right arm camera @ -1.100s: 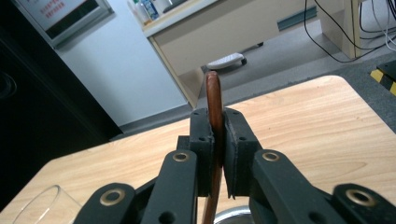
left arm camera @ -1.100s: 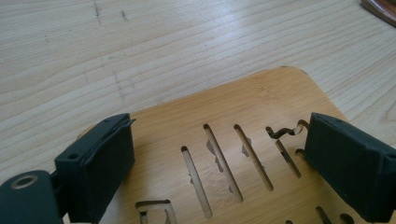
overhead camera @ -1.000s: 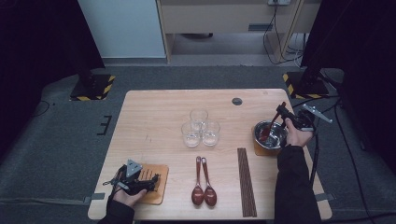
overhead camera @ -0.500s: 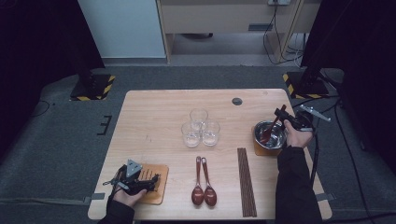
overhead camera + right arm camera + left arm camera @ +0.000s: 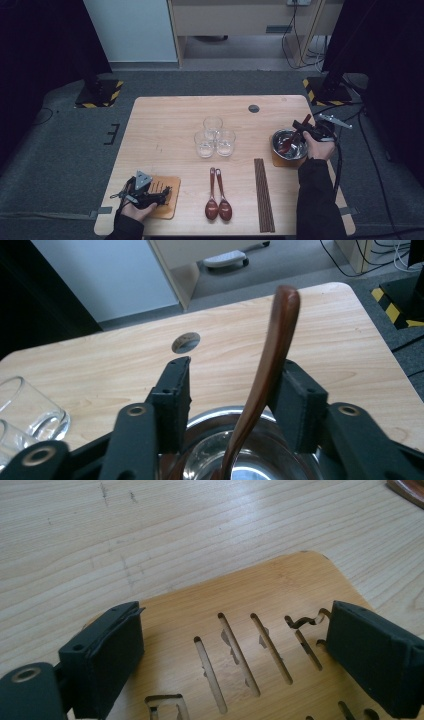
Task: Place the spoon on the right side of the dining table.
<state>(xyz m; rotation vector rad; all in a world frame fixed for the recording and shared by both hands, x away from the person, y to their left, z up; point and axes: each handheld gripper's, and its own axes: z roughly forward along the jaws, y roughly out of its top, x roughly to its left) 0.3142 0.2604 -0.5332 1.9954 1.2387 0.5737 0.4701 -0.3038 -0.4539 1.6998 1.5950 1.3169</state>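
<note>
Steel bowl (image 5: pixel 290 142) sits on a wooden coaster (image 5: pixel 286 161) at the right side of the tabletop (image 5: pixel 170 125); a dark red-brown wooden spoon (image 5: pixel 265 370) stands in it, bowl end down inside, handle leaning up over the rim toward the right gripper (image 5: pixel 306 131); in the right gripper view the handle rises between the two jaws, close against the right-hand one and well clear of the other; the jaws have just been opening and now stand apart, no longer clamped on the handle; whether the handle touches the near pad I cannot tell.

Left gripper (image 5: pixel 150 192) rests at the near-left corner over a second wooden coaster (image 5: pixel 260 645), this one slotted with cut-outs; its jaws are spread wide with nothing between them but the coaster surface below.

Elsewhere on the tabletop: three clear glasses (image 5: pixel 214 137) clustered at the centre, touching one another; two more wooden spoons (image 5: pixel 218 197) lying side by side near the front edge, bowl ends toward the person; a bundle of dark chopsticks (image 5: pixel 263 195) laid lengthwise just right of them; a round cable port (image 5: pixel 254 108) toward the far edge.
</note>
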